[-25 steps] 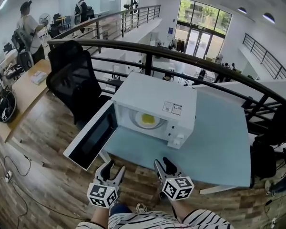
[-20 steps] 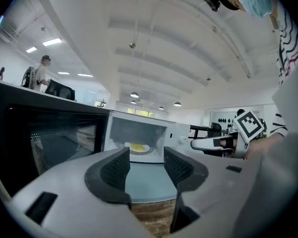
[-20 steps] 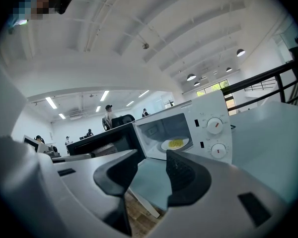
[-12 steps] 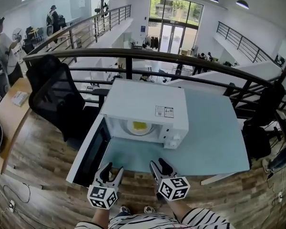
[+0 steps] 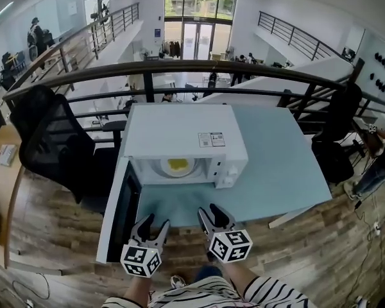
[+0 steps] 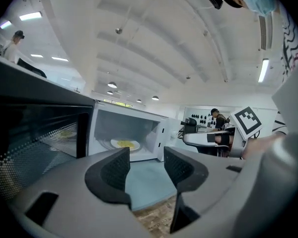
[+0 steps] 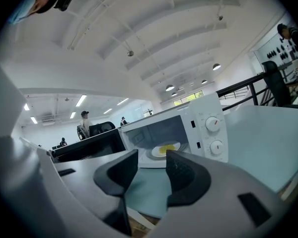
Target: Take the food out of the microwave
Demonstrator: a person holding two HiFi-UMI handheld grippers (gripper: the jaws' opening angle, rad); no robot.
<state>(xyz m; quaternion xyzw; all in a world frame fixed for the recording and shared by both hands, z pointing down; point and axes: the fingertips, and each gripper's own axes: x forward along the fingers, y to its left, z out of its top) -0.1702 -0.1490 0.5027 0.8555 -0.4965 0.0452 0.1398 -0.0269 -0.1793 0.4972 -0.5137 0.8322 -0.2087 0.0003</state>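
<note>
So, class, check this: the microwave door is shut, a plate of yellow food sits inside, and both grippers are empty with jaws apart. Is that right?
No: the microwave door stands open, swung out leftward, as the head view shows. The plate of yellow food does sit inside, and the left gripper and right gripper are empty, jaws apart.

No word or number could be read anywhere. The microwave had a small white label on its top, at about 3 o'clock from the middle, but the print on it was too small to read.
</note>
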